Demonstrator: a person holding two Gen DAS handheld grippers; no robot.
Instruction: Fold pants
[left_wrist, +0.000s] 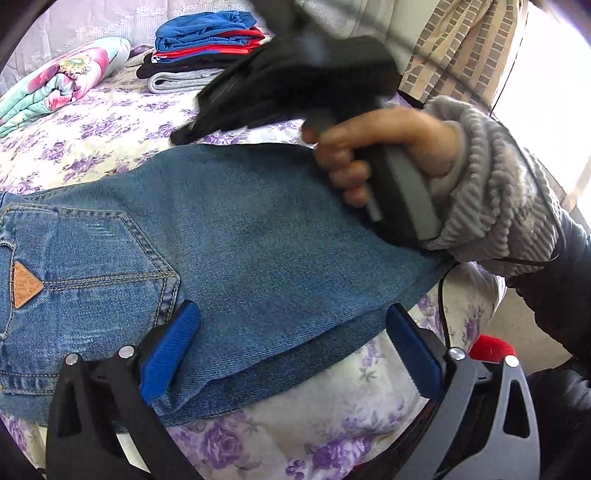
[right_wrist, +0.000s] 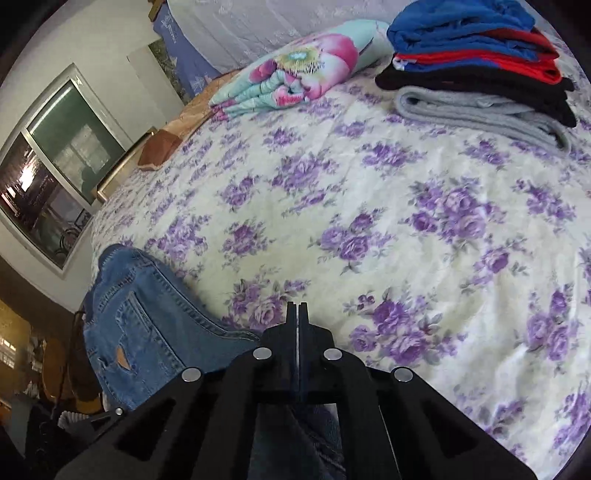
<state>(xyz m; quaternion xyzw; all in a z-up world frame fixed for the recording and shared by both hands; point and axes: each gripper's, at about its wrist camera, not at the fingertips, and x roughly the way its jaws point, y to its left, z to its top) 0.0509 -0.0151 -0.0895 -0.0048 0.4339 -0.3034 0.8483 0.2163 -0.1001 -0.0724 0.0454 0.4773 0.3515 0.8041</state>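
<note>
Denim pants (left_wrist: 236, 229) flat, left gripper (left_wrist: 291, 350) jaws apart.

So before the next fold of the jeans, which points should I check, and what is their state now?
1. Left claw open over the jeans: ok, blue pads spread, nothing pinched.
2. Right claw closed: ok. Whether it holds denim: cannot tell; fabric shows only beneath its frame.
3. Jeans flat on the floral bedsheet: ok in the left wrist view, back pocket facing up.
4. Free bed space ahead of the right claw: ok.
5. Stack of folded clothes and folded floral quilt apart from the jeans: ok.
</note>
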